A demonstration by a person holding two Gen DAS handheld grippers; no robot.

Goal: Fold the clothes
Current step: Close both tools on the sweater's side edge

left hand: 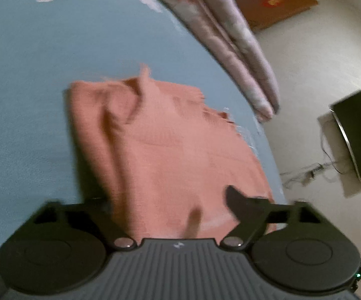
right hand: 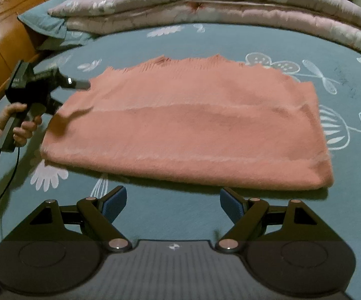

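A pink fuzzy garment point(right hand: 193, 125) lies folded into a wide rectangle on the teal flowered bedsheet point(right hand: 343, 95). My left gripper point(right hand: 75, 95), held by a person's hand point(right hand: 17, 125), is at the garment's left end with its jaws closed on that edge. In the left wrist view the garment point(left hand: 160, 150) fills the gap of the left gripper point(left hand: 170, 200); one finger point(left hand: 235, 200) lies on the cloth and the other is hidden under it. My right gripper point(right hand: 172, 200) stands open over bare sheet, just short of the garment's near edge, holding nothing.
A folded pinkish quilt point(right hand: 230, 7) runs along the bed's far side, next to a teal pillow point(right hand: 47, 25) and a wooden headboard point(right hand: 2, 45). Beyond the bed's edge are a pale floor point(left hand: 318, 62), a black box point(left hand: 355, 132) with cables, and wooden furniture point(left hand: 278, 5).
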